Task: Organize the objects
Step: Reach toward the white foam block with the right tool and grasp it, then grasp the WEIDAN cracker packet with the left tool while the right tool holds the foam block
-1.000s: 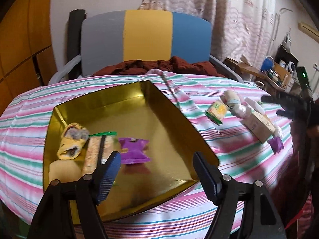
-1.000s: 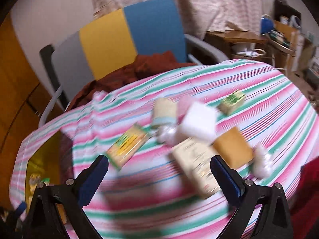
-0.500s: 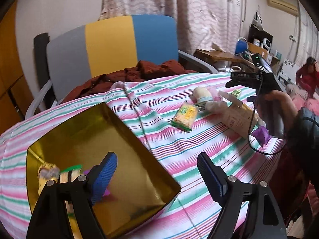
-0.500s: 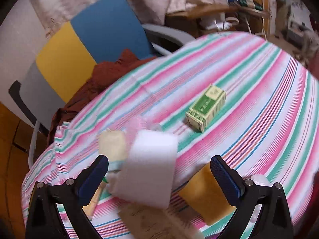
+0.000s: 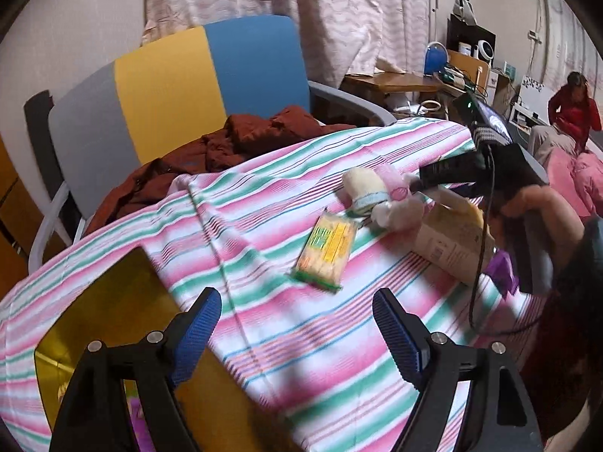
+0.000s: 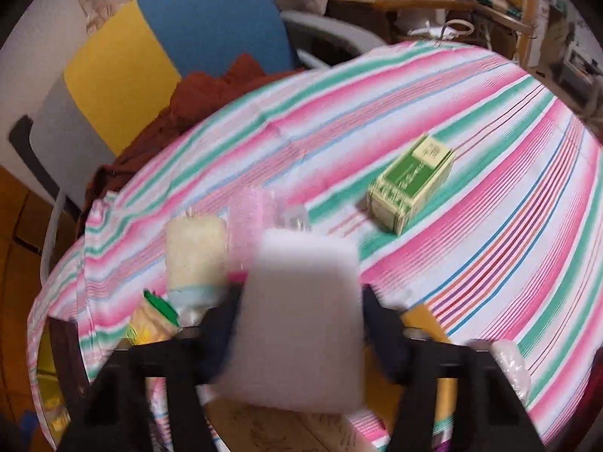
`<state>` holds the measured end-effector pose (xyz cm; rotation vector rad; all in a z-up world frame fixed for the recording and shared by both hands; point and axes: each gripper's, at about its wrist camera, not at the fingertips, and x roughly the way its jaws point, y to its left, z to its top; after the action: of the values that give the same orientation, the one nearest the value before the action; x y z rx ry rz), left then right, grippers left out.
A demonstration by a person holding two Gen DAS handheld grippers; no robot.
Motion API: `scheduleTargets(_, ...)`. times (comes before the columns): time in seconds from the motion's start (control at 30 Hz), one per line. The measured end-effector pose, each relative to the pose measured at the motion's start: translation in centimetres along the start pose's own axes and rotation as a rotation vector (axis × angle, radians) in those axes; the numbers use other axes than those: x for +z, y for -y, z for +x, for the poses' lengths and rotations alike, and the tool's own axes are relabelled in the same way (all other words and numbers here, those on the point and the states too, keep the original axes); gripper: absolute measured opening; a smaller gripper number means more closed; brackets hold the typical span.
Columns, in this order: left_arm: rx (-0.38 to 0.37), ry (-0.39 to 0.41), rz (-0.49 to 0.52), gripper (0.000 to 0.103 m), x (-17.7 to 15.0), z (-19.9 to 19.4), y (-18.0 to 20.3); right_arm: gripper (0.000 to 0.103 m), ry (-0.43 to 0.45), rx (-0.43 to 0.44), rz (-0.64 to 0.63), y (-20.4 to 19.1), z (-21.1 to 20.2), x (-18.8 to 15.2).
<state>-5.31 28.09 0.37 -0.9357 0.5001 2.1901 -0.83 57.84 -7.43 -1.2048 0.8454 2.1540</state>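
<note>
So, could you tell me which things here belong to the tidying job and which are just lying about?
Part of the job: gold tray, cracker packet, white sponge between the right gripper's fingers, green box, loofah roll, open left gripper.

Lying about: chair, red cloth, curtains, desk.

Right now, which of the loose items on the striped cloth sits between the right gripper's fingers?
The white foam block, pinched by the right gripper. The green carton and cream roll lie free.
</note>
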Motion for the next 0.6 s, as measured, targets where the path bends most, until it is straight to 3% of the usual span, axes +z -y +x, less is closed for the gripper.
scheduleTargets(0.33,-0.035,-0.116,0.088,0.091,3.2,6.8,2.0,0.058,0.151,0.084,-0.018,-0.1,-3.7,0.4)
scheduleTargets(0.6,-0.032,-0.219,0.100,0.093,4.1,12.5,2.2,0.058,0.230,0.154,-0.142,-3.1,-5.2,0.3)
